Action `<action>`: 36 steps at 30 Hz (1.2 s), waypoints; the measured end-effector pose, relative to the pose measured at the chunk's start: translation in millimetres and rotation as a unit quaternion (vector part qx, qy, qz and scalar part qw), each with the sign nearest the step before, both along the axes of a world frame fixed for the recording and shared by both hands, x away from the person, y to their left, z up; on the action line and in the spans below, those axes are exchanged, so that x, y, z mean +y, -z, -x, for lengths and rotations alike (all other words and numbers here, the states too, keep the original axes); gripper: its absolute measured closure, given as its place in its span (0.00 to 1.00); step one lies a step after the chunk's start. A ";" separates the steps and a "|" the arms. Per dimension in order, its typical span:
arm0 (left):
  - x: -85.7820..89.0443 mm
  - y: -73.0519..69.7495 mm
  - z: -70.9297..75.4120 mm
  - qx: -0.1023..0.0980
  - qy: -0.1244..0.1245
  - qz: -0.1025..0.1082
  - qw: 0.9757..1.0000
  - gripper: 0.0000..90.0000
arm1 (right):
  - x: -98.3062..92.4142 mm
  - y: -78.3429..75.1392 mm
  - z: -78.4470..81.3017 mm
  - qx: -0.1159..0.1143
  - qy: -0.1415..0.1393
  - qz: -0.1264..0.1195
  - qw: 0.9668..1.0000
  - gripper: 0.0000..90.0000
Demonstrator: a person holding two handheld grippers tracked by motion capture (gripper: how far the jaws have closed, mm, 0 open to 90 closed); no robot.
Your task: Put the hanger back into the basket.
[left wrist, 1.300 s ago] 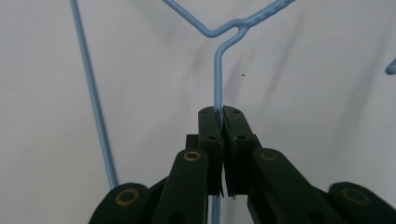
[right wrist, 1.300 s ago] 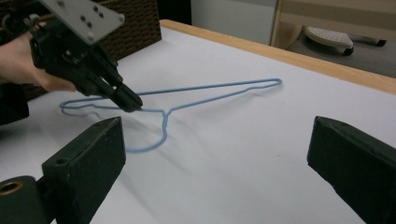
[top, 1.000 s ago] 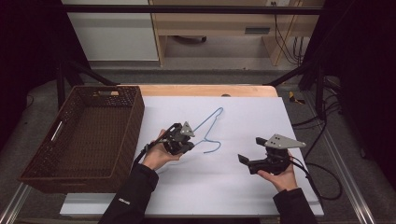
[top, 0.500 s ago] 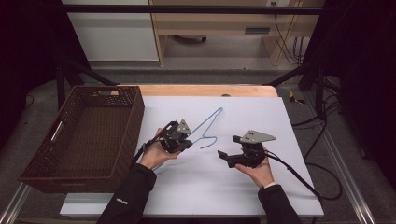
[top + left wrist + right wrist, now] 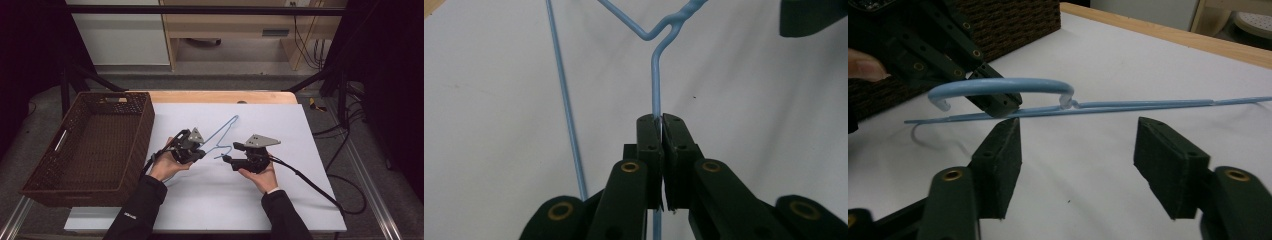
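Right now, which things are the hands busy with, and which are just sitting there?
Busy with: blue wire hanger, pinched by the left gripper; right gripper, open and close to the hook.

Just sitting there: brown wicker basket, white table.

Counter (image 5: 280, 200) has a white top with a light wooden edge (image 5: 220, 96) along its far side, standing on grey floor (image 5: 225, 80). Beyond it: a white cabinet (image 5: 120, 35) at left and a light wooden bench (image 5: 235, 25) at centre, with black cables (image 5: 305, 40) hanging at its right end. Dark metal frame struts (image 5: 80, 75) slant down on both sides, room edges are in deep shadow, and more black cables (image 5: 345, 130) lie on the floor at right.
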State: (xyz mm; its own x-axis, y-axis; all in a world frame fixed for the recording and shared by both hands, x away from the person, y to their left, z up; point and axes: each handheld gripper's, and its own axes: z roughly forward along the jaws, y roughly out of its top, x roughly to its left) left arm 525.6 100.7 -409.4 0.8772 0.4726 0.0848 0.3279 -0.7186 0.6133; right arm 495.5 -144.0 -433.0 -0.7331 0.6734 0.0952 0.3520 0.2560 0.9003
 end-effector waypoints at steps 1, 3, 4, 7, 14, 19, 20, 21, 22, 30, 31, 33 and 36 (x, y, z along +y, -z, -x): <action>0.0 0.0 0.1 0.000 0.000 0.000 1.000 0.97 | 0.7 -0.2 -0.5 -0.001 -0.002 -0.001 1.000 0.48; 0.2 0.1 0.4 0.000 0.000 0.000 1.000 0.97 | 2.1 -0.6 -1.3 -0.004 -0.001 -0.005 1.000 0.54; 0.3 0.1 0.4 0.000 0.001 0.000 1.000 0.97 | 2.4 -0.6 -1.9 -0.004 -0.001 -0.007 1.000 0.58; 0.2 0.8 0.7 0.002 0.001 0.001 1.000 0.97 | 2.5 -0.4 -3.2 -0.002 -0.001 -0.009 1.000 0.65; -1.4 3.0 1.4 0.003 0.004 0.001 1.000 0.97 | 4.1 0.1 -5.1 -0.004 -0.016 -0.015 1.000 0.80; -2.1 3.1 1.7 0.001 0.005 -0.001 1.000 0.97 | 4.8 -1.4 -3.9 -0.008 -0.022 -0.014 1.000 0.94; -2.1 3.1 1.8 0.001 0.005 -0.001 1.000 0.97 | 5.0 -1.7 -3.7 -0.010 -0.022 -0.011 1.000 0.94; -2.0 3.1 1.8 0.001 0.005 0.000 1.000 0.97 | 5.4 -2.0 -3.5 -0.010 -0.022 -0.008 1.000 0.94; -2.0 3.1 1.9 0.000 0.006 -0.001 1.000 0.97 | 5.5 -2.2 -3.5 -0.009 -0.021 -0.007 1.000 0.94; -3.1 1.3 5.3 -0.017 -0.005 -0.010 1.000 0.82 | 6.3 -4.0 -2.5 -0.011 -0.015 -0.009 1.000 0.95; -3.6 2.6 5.5 -0.017 -0.009 -0.013 1.000 0.79 | 6.4 -4.3 -2.2 -0.010 -0.015 -0.010 1.000 0.95; -5.0 5.0 5.6 -0.014 -0.009 -0.020 1.000 0.76 | 6.2 -4.7 -1.9 -0.008 -0.015 -0.012 1.000 0.95; -8.8 10.7 5.5 -0.012 -0.010 -0.028 0.999 0.76 | 6.0 -5.2 -1.9 -0.008 -0.016 -0.014 1.000 0.95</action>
